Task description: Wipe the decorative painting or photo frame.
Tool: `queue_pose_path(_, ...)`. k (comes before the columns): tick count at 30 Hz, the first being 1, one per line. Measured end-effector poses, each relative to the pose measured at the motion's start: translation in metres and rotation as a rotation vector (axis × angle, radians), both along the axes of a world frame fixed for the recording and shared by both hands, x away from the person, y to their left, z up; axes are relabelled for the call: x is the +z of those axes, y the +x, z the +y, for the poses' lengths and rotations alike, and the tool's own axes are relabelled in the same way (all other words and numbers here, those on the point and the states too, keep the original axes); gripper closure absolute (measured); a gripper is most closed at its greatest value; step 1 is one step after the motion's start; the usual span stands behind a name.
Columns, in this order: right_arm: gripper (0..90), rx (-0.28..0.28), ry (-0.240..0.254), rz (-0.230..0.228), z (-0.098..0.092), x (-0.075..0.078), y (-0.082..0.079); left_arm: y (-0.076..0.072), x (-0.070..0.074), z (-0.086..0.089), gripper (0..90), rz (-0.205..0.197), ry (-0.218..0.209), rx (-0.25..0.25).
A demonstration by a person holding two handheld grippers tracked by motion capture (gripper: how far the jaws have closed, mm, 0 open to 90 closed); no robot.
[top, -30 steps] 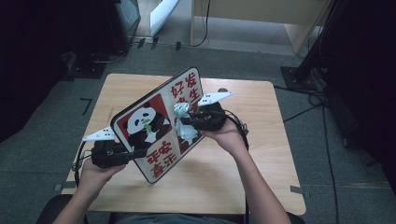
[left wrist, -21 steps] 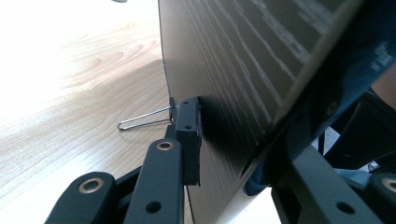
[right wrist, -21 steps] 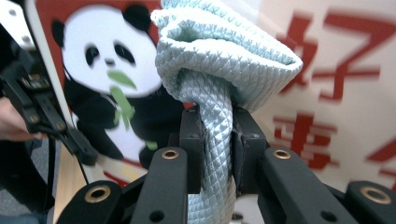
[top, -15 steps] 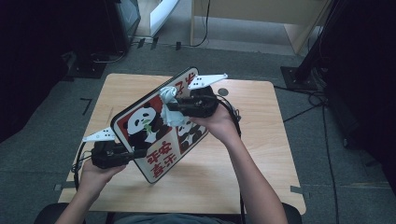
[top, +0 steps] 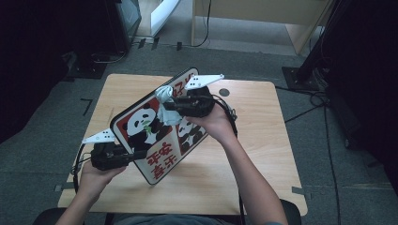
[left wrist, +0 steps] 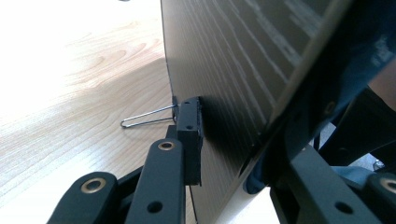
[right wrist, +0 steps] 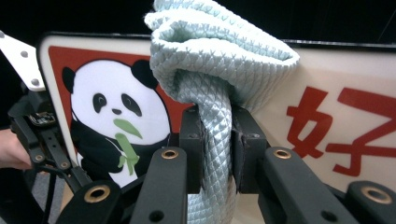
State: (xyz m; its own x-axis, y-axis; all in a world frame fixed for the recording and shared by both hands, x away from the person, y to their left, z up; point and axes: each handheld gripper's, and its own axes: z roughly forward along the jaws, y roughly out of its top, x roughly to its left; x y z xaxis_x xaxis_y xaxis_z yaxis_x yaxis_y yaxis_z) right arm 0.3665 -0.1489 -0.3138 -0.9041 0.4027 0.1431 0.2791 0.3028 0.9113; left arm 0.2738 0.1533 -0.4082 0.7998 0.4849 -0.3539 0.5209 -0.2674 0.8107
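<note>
Pale quilted cloth (right wrist: 212, 74), bunched, pinched in right gripper (right wrist: 217, 140) jaws; left gripper (top: 133, 154) jaws clamp panda board (top: 162, 126) edge at 7 o'clock.

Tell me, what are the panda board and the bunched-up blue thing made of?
The panda board looks like a stiff, flat panel with a smooth printed front; its back in the left gripper view shows fine wood-like grain, so maybe coated fibreboard. The cloth looks like soft pale-blue microfibre: quilted diamond texture, floppy folds, squeezed in the right gripper.
</note>
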Motion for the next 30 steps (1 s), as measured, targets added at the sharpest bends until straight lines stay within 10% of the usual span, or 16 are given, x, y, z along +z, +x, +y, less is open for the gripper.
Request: queue_pose_path(30,76.7,-0.035,-0.009,0.045,-0.016,-0.037,-0.001,0.001,0.0,0.0,71.9,0.003,-0.004,-0.01)
